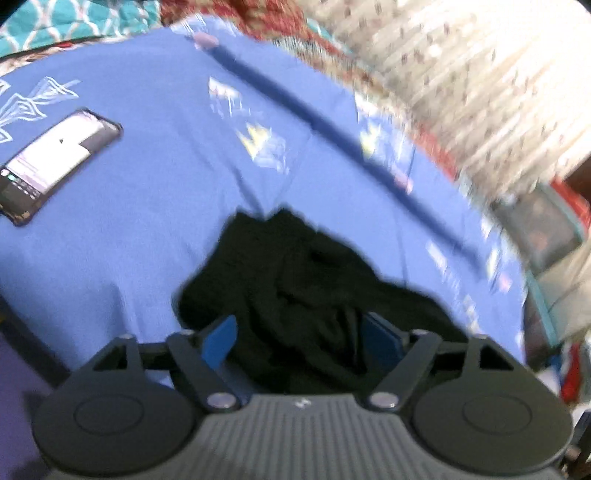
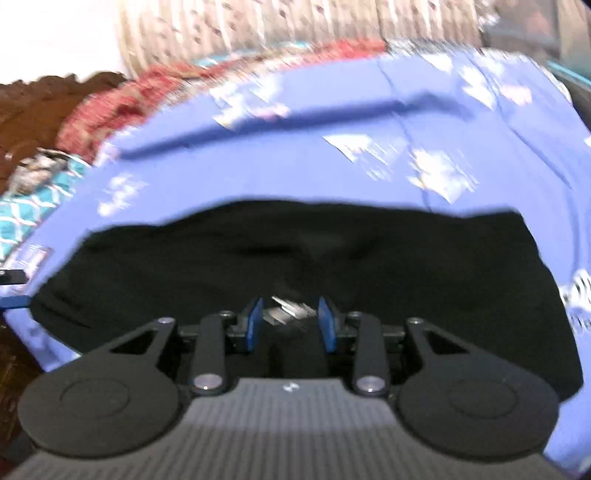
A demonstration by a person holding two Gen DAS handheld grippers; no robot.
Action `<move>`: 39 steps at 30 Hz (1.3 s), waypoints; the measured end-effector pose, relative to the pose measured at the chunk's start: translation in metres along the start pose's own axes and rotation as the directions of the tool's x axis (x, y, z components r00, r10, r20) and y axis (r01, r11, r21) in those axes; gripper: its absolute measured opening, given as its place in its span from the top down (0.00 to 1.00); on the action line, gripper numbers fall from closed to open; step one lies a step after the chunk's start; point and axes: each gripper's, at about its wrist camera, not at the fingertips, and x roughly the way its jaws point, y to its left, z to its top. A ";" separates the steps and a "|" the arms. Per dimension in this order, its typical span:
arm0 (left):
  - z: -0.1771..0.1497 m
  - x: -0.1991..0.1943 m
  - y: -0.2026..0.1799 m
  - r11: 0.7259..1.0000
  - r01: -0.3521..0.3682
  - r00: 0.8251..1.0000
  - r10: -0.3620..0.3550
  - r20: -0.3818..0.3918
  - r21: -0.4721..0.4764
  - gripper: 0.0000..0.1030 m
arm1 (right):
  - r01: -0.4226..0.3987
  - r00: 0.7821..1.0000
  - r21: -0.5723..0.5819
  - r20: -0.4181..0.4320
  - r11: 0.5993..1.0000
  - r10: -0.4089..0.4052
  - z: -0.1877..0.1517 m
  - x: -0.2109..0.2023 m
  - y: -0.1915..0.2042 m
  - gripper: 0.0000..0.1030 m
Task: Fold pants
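Note:
Black pants (image 1: 295, 291) lie bunched on a blue printed sheet (image 1: 166, 177). My left gripper (image 1: 300, 334) is open, its blue pads either side of the crumpled black fabric. In the right wrist view the pants (image 2: 369, 258) spread wide and flatter across the sheet (image 2: 332, 155). My right gripper (image 2: 290, 315) is partly open just over the pants, with a blurred white label (image 2: 290, 312) between its pads. Both views are motion-blurred.
A phone (image 1: 55, 162) with a lit screen lies on the sheet at the left. A red patterned blanket (image 1: 288, 33) and a beige knitted cover (image 1: 480, 92) lie beyond the sheet. Teal patterned fabric (image 2: 22, 218) shows at the left edge.

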 end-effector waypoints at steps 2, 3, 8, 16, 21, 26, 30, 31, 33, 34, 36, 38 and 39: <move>0.006 -0.010 0.008 0.999 0.028 0.998 -0.027 0.050 -0.031 0.15 | -0.037 0.999 -0.033 -0.003 0.999 0.037 0.005 0.004 0.022 0.64; 0.008 -0.011 0.013 0.999 0.024 0.998 -0.021 0.058 -0.041 0.09 | -0.062 0.998 -0.047 -0.018 0.997 0.062 0.005 0.009 0.034 0.64; 0.007 0.007 0.045 0.992 -0.031 0.999 0.030 -0.011 -0.122 0.06 | -0.215 0.971 -0.057 -0.116 0.975 0.208 0.006 0.050 0.084 0.64; -0.008 0.064 0.046 0.968 0.113 0.985 -0.139 -0.106 -0.222 0.00 | -0.362 0.907 -0.055 -0.252 0.931 0.338 0.028 0.113 0.157 0.64; 0.003 0.086 0.036 0.978 0.118 0.985 -0.137 -0.102 -0.173 0.12 | -0.351 0.887 0.087 -0.290 0.932 0.361 0.039 0.151 0.162 0.64; 0.002 0.088 0.041 0.979 0.093 0.986 -0.116 -0.118 -0.184 0.78 | -0.310 0.864 0.188 -0.352 0.932 0.359 0.024 0.182 0.164 0.65; -0.001 0.073 -0.012 0.995 0.071 0.996 -0.066 -0.067 0.064 0.79 | -0.325 0.856 0.193 -0.357 0.926 0.374 0.029 0.172 0.161 0.65; -0.003 0.070 -0.032 0.986 0.066 0.997 -0.059 -0.052 0.150 0.79 | -0.331 0.852 0.229 -0.345 0.915 0.394 0.029 0.169 0.152 0.65; -0.011 0.065 -0.074 0.941 0.049 0.999 -0.046 -0.018 0.335 0.79 | -0.340 0.852 0.315 -0.296 0.886 0.432 0.029 0.156 0.132 0.64; -0.018 0.063 -0.093 0.907 0.045 0.999 -0.047 -0.006 0.418 0.79 | -0.341 0.859 0.351 -0.260 0.872 0.441 0.029 0.146 0.118 0.64; -0.036 0.065 -0.129 0.826 0.042 0.999 -0.050 -0.001 0.562 0.79 | -0.328 0.882 0.406 -0.191 0.853 0.430 0.027 0.126 0.090 0.64; -0.060 0.073 -0.161 0.731 0.055 0.998 -0.057 -0.019 0.680 0.79 | -0.304 0.910 0.450 -0.125 0.840 0.396 0.027 0.100 0.056 0.64; -0.072 0.079 -0.174 0.690 0.063 0.998 -0.057 -0.034 0.721 0.78 | -0.296 0.921 0.464 -0.093 0.835 0.378 0.026 0.087 0.041 0.64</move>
